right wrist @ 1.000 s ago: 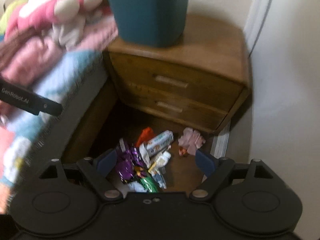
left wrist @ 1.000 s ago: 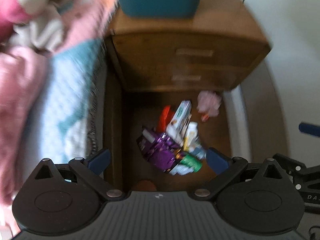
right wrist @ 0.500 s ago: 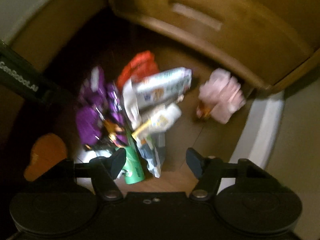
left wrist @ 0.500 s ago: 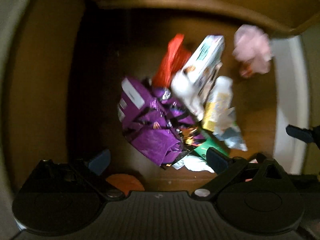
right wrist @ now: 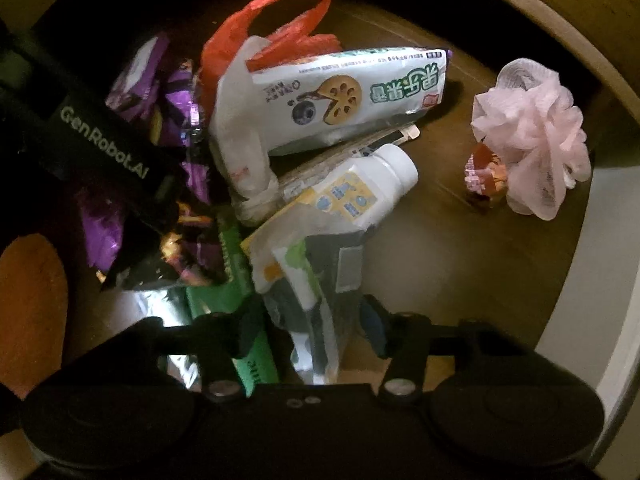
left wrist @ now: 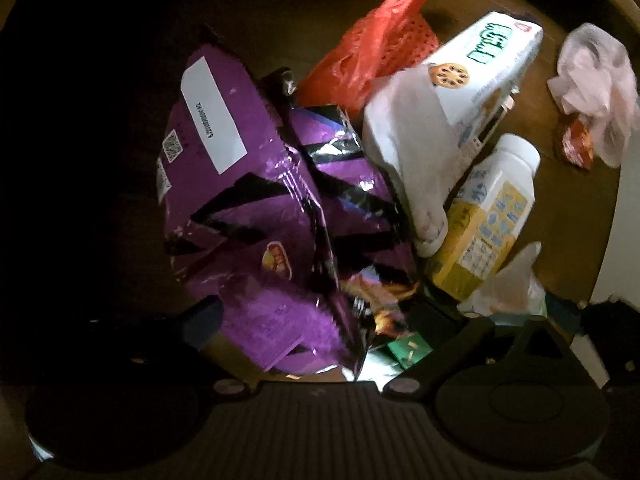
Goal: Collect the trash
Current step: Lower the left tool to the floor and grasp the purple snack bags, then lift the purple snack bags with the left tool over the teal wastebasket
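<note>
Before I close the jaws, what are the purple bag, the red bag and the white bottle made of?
The purple bag looks like metallised plastic film: glossy, sharply creased, with bright glints.
The red bag looks like thin, soft plastic: translucent, crumpled, with loop handles.
The white bottle looks like rigid, matte, opaque plastic with a printed label; whether that label is paper or film is unclear.

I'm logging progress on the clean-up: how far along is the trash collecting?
Nothing looks collected yet. The crumpled purple snack bag, white biscuit packet and white plastic bottle lie piled on the floor. Both open grippers, left and right, straddle wrappers. Everything remains, including the pink mesh puff.
</note>
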### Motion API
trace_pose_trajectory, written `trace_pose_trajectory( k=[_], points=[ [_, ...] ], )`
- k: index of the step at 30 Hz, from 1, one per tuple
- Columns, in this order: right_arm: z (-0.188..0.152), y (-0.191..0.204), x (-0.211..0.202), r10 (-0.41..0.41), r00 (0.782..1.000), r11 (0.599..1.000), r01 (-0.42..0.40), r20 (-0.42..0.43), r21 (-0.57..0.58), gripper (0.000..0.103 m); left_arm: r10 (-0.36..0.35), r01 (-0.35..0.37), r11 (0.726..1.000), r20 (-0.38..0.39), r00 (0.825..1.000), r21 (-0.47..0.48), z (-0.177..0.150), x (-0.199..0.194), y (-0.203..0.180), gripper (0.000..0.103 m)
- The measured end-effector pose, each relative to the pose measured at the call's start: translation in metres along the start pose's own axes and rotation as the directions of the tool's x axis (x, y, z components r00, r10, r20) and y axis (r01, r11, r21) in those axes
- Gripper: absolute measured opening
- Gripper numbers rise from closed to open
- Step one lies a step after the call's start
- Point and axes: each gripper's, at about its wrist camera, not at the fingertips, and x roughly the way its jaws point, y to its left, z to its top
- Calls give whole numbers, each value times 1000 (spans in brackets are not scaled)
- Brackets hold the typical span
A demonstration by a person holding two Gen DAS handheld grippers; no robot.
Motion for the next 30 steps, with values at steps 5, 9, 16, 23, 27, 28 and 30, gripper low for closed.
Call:
trace_pose_trajectory(
  k=[5, 9, 16, 23, 27, 28, 30],
  points=[
    [5, -3, 8, -16, 1000, 1000, 16, -7, 7, 18, -4, 0, 998, -63, 998, -60, 7, 6, 5, 37],
    [4, -3, -5, -57, 998, 998, 57, -5, 19, 3, 36, -40, 997, -61, 997, -61, -1, -12, 9, 26],
    [-5, -2, -75, -53, 997, 997, 51, 49, 58, 2, 58, -60, 998, -45, 997, -30, -28, -79, 25, 21],
    [3, -4, -172, -35, 995, 992, 24, 89, 125, 2, 29, -29, 1000, 5, 1000, 13, -51, -189, 39, 21],
    [17, -4, -245, -27, 991, 982, 1, 133, 191, 2, -5, 2, 999, 57, 998, 50, -66, -264, 39, 21],
    [20, -4, -261, -26, 989, 979, -5, 146, 203, 2, -17, 13, 998, 71, 997, 54, -69, -280, 38, 21],
    [29, -4, -301, -29, 984, 975, -11, 176, 222, 2, -40, 33, 997, 106, 994, 68, -74, -324, 41, 21]
  ],
)
